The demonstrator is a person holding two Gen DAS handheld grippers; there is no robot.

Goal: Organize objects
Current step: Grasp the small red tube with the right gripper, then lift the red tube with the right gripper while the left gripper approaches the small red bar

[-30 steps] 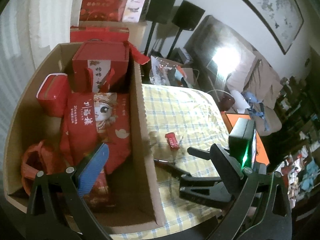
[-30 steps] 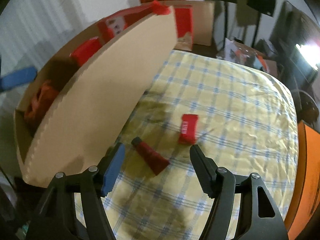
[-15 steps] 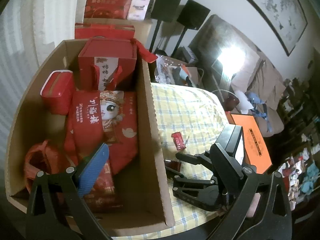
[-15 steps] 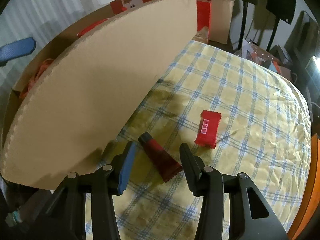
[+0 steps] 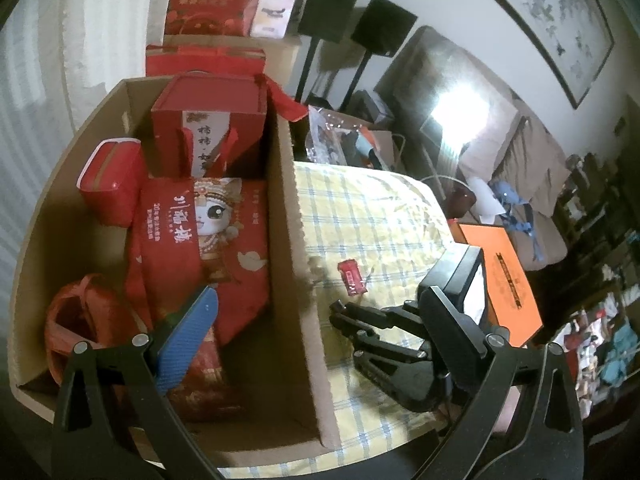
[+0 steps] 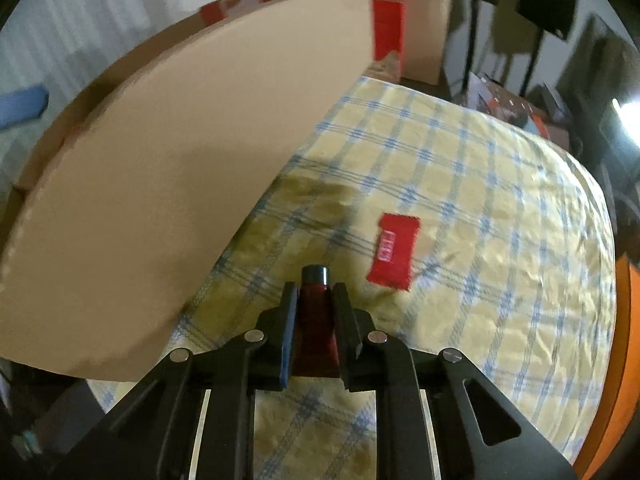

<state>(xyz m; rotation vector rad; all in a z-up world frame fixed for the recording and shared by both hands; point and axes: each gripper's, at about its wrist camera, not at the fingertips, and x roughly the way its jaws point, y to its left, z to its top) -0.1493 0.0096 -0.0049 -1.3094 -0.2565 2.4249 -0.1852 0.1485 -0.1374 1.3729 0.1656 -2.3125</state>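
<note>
My right gripper [image 6: 315, 294] is shut on a dark red tube [image 6: 316, 316] with a black cap, on the checked cloth close to the cardboard box wall [image 6: 180, 184]. A small red packet [image 6: 394, 252] lies on the cloth just beyond it; it also shows in the left wrist view [image 5: 352, 276]. My left gripper [image 5: 320, 312] is open and empty, above the near end of the cardboard box [image 5: 300, 280], which holds several red packages [image 5: 200, 232]. The right gripper [image 5: 340, 320] shows there low on the cloth beside the box.
The yellow and blue checked tablecloth [image 6: 480, 200] covers the table to the right of the box. An orange box [image 5: 500, 272] lies at the table's right edge. Speakers, red gift bags and a sofa stand behind.
My right gripper moved forward over the red tube and closed on it. The left gripper barely moved and stayed open over the box.
</note>
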